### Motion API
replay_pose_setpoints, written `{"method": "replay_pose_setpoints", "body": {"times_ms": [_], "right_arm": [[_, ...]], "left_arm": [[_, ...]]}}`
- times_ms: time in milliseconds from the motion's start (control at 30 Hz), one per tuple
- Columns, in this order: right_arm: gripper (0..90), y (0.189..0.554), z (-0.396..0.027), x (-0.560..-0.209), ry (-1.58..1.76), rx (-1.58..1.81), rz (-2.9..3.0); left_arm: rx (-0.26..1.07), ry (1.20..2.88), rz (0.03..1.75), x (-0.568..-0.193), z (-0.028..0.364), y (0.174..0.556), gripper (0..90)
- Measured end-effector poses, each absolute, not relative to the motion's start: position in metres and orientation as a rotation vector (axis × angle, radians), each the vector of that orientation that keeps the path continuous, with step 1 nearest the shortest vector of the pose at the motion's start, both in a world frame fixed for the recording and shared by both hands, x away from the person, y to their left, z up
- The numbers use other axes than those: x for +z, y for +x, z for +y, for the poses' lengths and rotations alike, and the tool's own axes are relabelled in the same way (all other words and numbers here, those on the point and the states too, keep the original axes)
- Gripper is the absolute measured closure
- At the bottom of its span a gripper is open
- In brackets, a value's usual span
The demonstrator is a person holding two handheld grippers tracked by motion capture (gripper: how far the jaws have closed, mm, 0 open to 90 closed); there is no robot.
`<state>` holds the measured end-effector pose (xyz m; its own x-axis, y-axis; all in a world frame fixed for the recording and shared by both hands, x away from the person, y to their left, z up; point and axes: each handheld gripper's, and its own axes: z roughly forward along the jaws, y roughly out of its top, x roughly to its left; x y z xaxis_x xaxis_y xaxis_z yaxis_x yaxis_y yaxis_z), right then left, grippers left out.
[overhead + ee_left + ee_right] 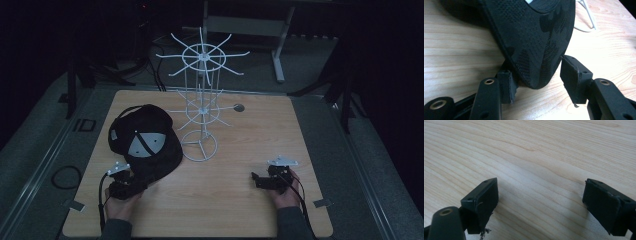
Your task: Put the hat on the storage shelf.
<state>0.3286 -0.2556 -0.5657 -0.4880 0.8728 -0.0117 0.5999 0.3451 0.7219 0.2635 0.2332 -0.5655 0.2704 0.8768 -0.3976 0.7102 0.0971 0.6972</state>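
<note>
A black cap with a grey patch lies on the wooden table, left of centre, its brim pointing toward me. My left gripper is at the brim's near edge. In the left gripper view the brim sits between the jaws of the left gripper; the left pad is close against it, while a gap remains at the right pad. My right gripper rests low at the near right, and in the right gripper view it stands open over bare wood with nothing between its jaws.
A white wire display rack with two tiers of radiating hooks stands on a ring base just right of the cap; part of its base shows in the left gripper view. A small grommet hole lies behind it. Dark floor surrounds the table.
</note>
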Motion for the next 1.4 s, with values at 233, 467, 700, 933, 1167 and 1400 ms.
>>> {"method": "replay_pose_setpoints", "body": {"times_ms": [233, 467, 700, 933, 1167, 1400], "right_arm": [[13.0, 0.329, -0.256, -0.566, 1.292, 0.937, 2.217], [13.0, 0.329, -0.256, -0.566, 1.291, 0.936, 2.217], [13.0, 0.329, -0.256, -0.566, 1.292, 0.936, 2.217], [13.0, 0.329, -0.256, -0.566, 1.291, 0.936, 2.217], [13.0, 0.329, -0.256, -0.566, 1.291, 0.936, 2.218], [13.0, 0.329, -0.256, -0.566, 1.291, 0.936, 2.218]], "left_arm": [[0.214, 1.663, 1.476, -0.571, 0.227, 0.27, 51.4], [0.225, 1.64, 1.468, -0.573, 0.221, 0.276, 52.6], [0.231, 1.617, 1.492, -0.573, 0.219, 0.278, 54.2], [0.228, 1.591, 1.516, -0.574, 0.22, 0.28, 58.2], [0.2, 1.572, 1.525, -0.575, 0.22, 0.282, 61.2], [0.145, 1.549, 1.514, -0.575, 0.219, 0.283, 70.1]]}}
